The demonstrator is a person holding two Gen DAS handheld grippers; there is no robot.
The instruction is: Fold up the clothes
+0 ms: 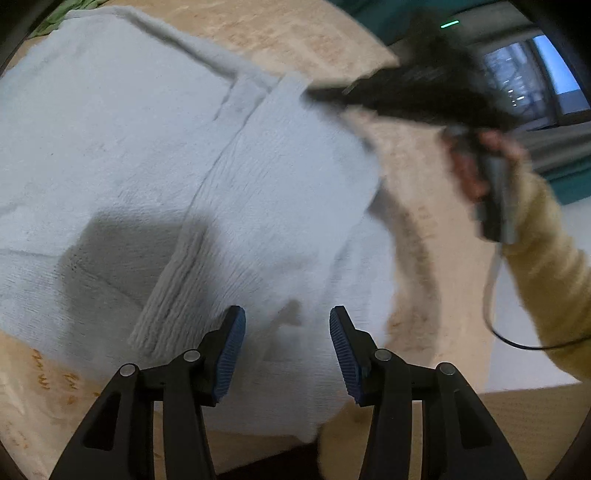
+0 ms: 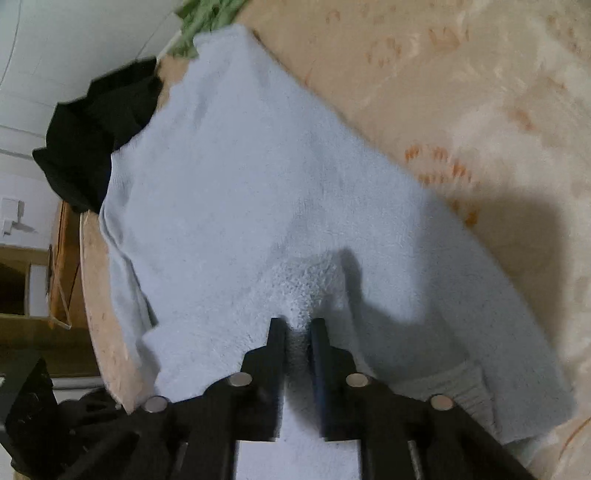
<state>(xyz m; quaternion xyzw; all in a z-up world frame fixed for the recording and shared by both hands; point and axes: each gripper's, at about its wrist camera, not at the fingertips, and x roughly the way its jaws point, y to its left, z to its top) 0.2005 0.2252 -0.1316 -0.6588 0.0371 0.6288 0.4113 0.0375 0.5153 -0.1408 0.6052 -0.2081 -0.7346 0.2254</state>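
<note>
A light blue fuzzy sweater (image 1: 122, 147) lies spread on a beige patterned cover (image 1: 413, 229). One sleeve is folded across its body, the ribbed cuff (image 1: 162, 314) lying near my left fingers. My left gripper (image 1: 287, 317) hovers open over the sweater, nothing between its blue pads (image 1: 232, 350). In the left wrist view, my right gripper (image 1: 314, 94) is a blurred dark shape at the sweater's far edge, held by a hand in a yellow sleeve. In the right wrist view, my right gripper (image 2: 297, 323) is shut on a pinched ridge of the sweater (image 2: 240, 184). A second ribbed cuff (image 2: 461, 391) lies beside it.
A black garment (image 2: 92, 147) and a green one (image 2: 207, 18) lie at the far end of the cover (image 2: 461, 92). Wooden furniture (image 2: 62, 266) stands beyond the cover's edge. A cable (image 1: 491, 295) hangs from the right gripper, and a bright window (image 1: 554, 70) shows behind.
</note>
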